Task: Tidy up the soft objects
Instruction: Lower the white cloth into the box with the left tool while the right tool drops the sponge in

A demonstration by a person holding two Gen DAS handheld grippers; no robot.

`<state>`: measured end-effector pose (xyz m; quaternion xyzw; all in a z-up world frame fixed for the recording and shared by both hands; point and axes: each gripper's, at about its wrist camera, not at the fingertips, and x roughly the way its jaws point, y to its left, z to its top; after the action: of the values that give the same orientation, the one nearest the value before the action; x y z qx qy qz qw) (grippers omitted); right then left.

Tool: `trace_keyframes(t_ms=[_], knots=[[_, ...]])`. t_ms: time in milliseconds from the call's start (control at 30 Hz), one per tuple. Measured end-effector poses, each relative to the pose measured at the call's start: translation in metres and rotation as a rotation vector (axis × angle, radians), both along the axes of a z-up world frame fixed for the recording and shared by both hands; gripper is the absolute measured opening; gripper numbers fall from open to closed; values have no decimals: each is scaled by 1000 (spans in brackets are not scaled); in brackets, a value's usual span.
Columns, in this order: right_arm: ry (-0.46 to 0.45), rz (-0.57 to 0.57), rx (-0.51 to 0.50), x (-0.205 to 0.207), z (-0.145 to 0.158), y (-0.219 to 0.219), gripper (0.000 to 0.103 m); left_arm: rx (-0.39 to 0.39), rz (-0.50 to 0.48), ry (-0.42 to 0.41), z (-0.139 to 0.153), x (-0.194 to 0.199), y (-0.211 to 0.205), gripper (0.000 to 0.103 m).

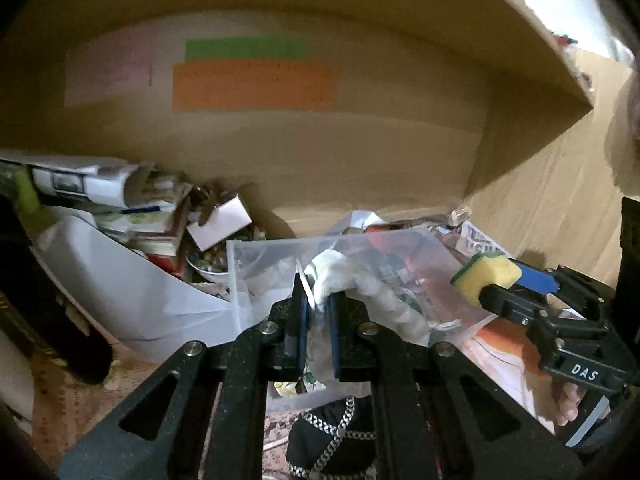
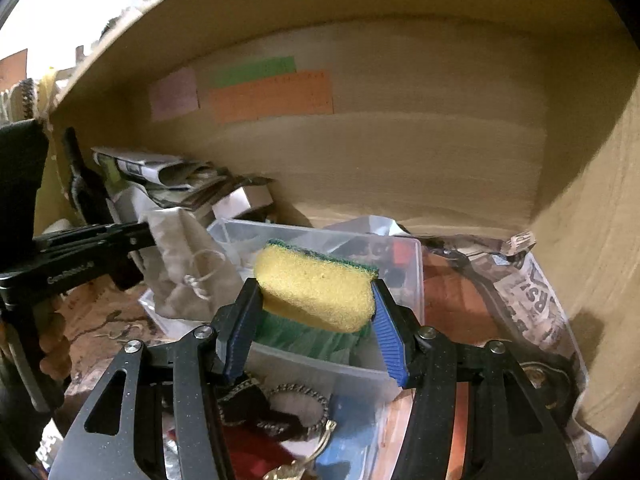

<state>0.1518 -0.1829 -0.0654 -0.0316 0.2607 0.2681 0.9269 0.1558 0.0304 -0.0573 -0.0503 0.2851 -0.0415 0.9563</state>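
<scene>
Sponge (image 2: 316,286) green underside, right view only

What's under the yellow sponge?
Below the sponge, held by the right gripper, sits a clear plastic bin. Something green shows inside it; the sponge hides the rest.

porous foam sponge (image 2: 316,288), clear plastic bin (image 2: 404,276)
</scene>
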Motion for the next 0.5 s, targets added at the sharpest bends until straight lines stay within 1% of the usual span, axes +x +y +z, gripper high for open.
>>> trace_keyframes(t_ms=[100, 233, 500], knots=[[29, 2, -24, 12, -8, 6, 51, -7, -11, 45, -11, 17, -2, 8], [71, 5, -55, 26, -21, 12, 51, 18, -17, 87, -24, 32, -9, 8], [142, 7, -102, 43, -43, 18, 51, 38, -24, 163, -43, 44, -15, 9]])
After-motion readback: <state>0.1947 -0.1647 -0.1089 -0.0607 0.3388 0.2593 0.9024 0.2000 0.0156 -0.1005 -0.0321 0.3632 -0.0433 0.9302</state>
